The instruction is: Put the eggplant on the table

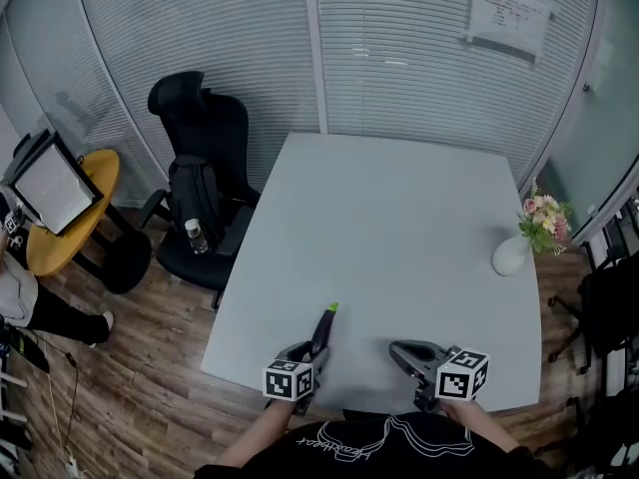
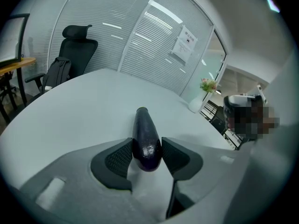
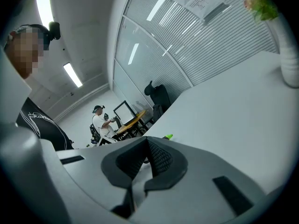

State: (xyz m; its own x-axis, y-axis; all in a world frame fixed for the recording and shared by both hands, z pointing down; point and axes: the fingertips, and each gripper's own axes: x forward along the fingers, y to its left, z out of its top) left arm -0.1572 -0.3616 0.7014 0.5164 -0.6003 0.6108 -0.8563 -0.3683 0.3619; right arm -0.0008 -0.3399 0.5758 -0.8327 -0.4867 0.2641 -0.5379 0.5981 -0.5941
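The ribbed pads (image 2: 119, 157) of the left gripper (image 2: 146, 149) clamp the rounded, thick end of the dark eggplant (image 2: 144, 125). Its long axis runs straight out along the jaws, away from the person, with the green stem tip (image 1: 332, 307) farthest. It sits low over the near left edge of the white table (image 1: 399, 208). The right gripper (image 3: 146, 143) is just beside it, jaws together and empty.

shirt (image 1: 361, 445) black, white print | left hand-held gripper (image 1: 312, 350), right hand-held gripper (image 1: 401, 351) grey
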